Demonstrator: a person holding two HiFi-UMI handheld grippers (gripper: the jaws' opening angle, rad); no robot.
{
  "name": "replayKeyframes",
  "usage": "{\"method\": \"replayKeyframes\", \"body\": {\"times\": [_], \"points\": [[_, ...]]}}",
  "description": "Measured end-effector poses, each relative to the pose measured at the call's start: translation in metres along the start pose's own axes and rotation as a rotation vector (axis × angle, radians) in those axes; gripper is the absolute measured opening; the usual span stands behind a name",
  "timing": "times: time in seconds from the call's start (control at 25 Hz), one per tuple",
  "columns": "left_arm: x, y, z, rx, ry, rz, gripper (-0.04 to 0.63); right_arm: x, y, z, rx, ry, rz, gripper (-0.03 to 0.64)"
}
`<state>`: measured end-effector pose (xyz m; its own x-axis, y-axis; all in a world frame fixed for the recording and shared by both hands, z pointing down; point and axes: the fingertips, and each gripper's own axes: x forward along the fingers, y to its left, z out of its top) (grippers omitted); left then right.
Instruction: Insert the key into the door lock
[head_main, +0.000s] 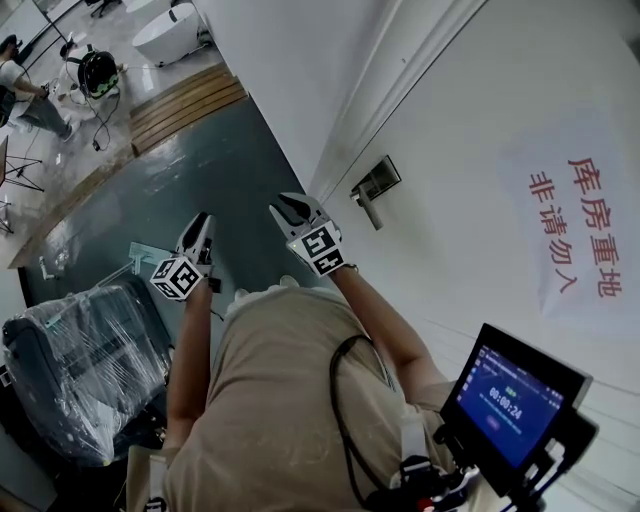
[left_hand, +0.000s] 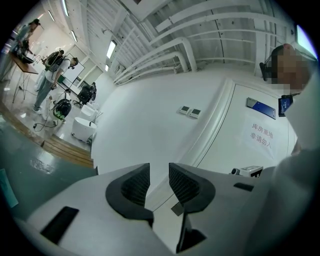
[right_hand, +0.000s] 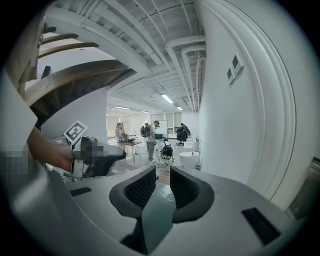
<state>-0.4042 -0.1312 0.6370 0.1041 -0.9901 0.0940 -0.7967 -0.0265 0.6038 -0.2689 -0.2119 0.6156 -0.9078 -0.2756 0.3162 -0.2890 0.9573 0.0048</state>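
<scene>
**Two claws open, one lock ahead, key not made out**

You held two grippers, one in each hand. The white left gripper and the white right gripper each carried one marker cube. They sat side by side and apart, both aimed at the white door.

The left gripper's two black ribbed pads stood a narrow gap apart with bare white wall showing between them, so they gripped nothing. One small grey tab sat against the inner edge of one pad. Whether that was the key, I couldn't tell.

The right gripper's two pads were parted just as narrowly, with only the room showing through the gap.

There was one lock — a brushed-metal rectangular lock plate set in the door close to the frame edge. It was near your right gripper but untouched. Its long axis ran parallel to the frame. Its single metal lever handle stuck out crosswise, away from the frame and toward the one white paper sign with red characters.
</scene>
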Motion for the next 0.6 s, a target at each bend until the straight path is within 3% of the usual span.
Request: {"method": "replayKeyframes", "body": {"times": [0.28, 0.6], "points": [[0.001, -0.008, -0.027, -0.027, 0.001, 0.046, 0.117, -0.022, -0.022, -0.022, 0.018, 0.026, -0.057, 0.081], [-0.002, -0.012, -0.039, -0.034, 0.006, 0.06, 0.117, -0.047, -0.037, -0.01, 0.047, -0.019, -0.109, 0.081]]}}
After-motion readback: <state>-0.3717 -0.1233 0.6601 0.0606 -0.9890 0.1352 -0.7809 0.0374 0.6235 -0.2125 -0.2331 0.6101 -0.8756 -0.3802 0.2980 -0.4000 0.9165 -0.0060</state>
